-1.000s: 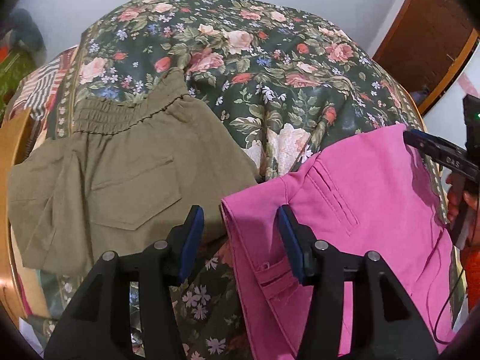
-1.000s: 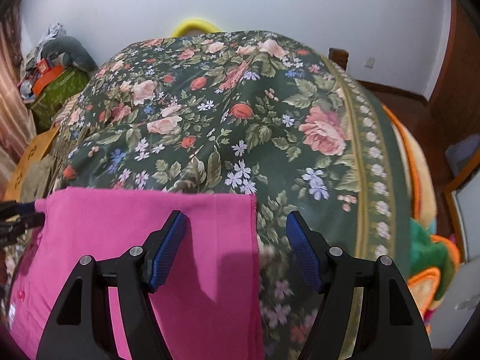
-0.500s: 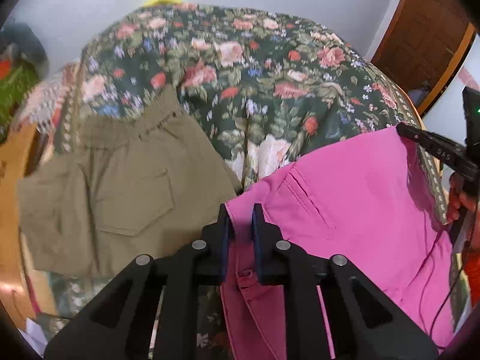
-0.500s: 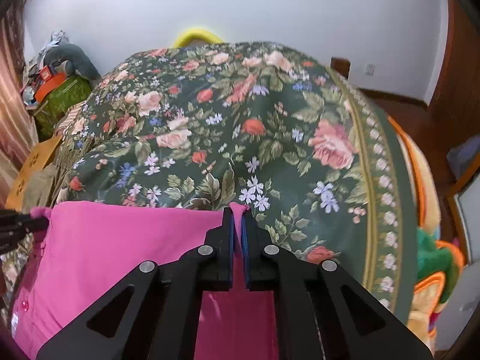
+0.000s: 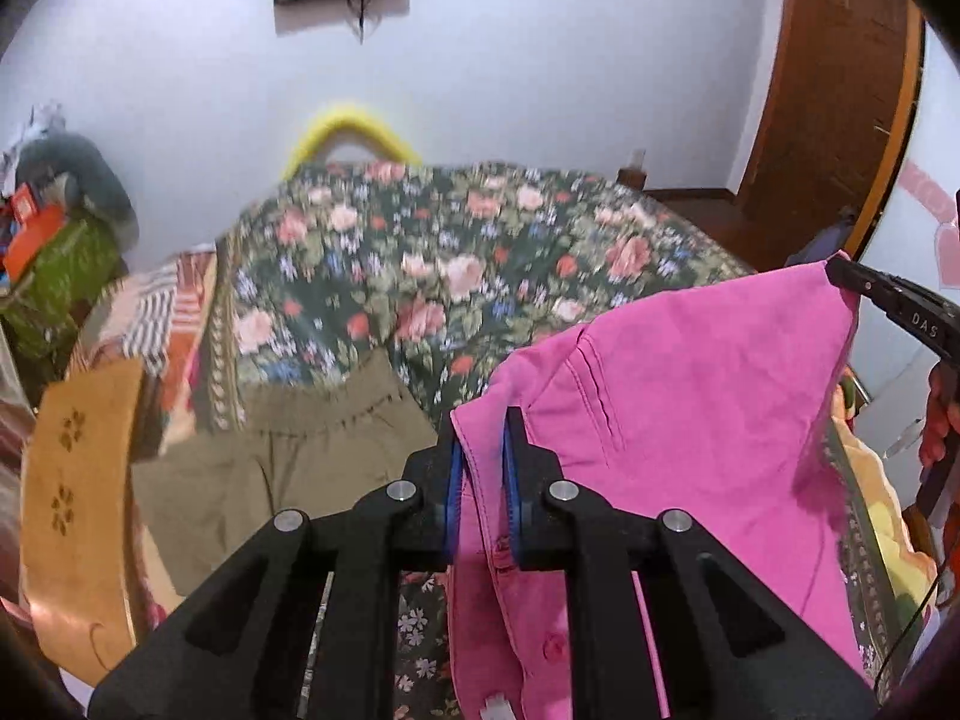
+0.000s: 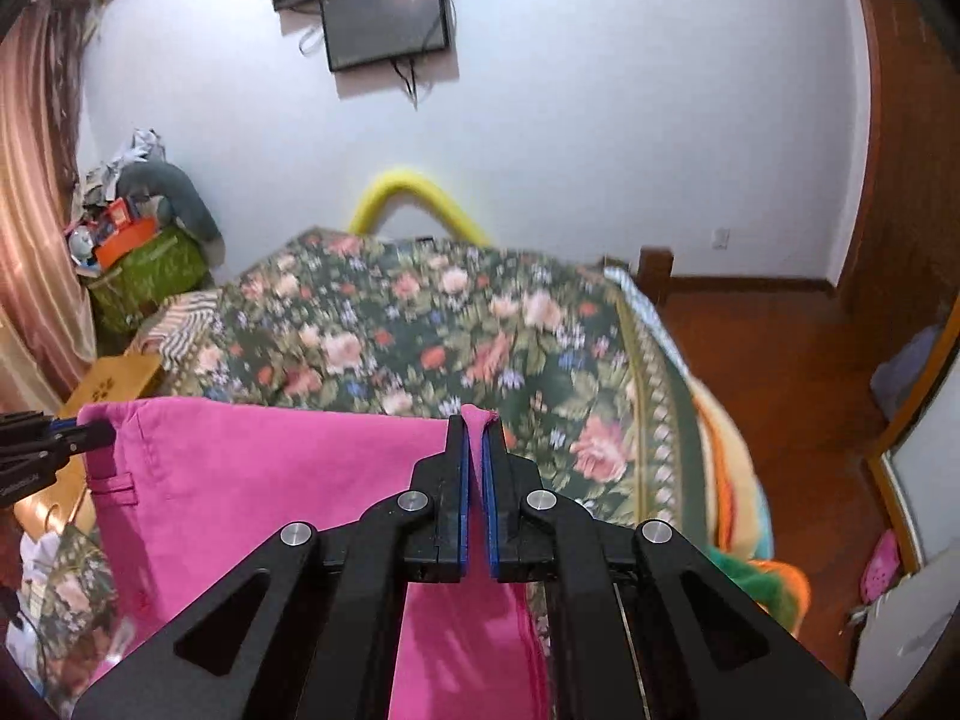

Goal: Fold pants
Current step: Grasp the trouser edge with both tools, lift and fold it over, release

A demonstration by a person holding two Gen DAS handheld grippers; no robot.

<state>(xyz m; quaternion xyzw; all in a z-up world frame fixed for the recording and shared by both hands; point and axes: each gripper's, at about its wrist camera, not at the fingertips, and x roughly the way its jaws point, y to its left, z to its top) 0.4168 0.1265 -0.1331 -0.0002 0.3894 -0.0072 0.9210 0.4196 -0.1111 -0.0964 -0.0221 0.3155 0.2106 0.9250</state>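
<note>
Left gripper (image 5: 480, 480): its blue-padded fingers are pinched onto one upper corner of the pink pants (image 5: 678, 420), with the fabric edge running between the pads.
Right gripper (image 6: 474, 480): closed tight on the opposite upper corner of the pink pants (image 6: 270, 480); a small tuft of cloth pokes up past the fingertips.
Pink pants: held up above the near end of the bed, the top edge stretched between the two grippers, the rest hanging down in front of the cameras. A belt loop and a pocket seam are visible.
Bed (image 6: 420, 348): covered by a dark green floral bedspread with pink roses and a patterned border.
Olive pants (image 5: 282, 468): lying flat on the bedspread to the left of the pink pair, elastic waistband towards the far wall.
Green bag (image 6: 147, 276): standing in the left corner by the curtain, holding an orange box (image 6: 123, 234) and assorted items too jumbled to identify; a grey plush shape lies across the top.
Wall: a dark screen (image 6: 387, 21) is mounted high, with cables dangling below it.
Yellow tube (image 6: 414, 204): arching behind the far end of the bed.
</note>
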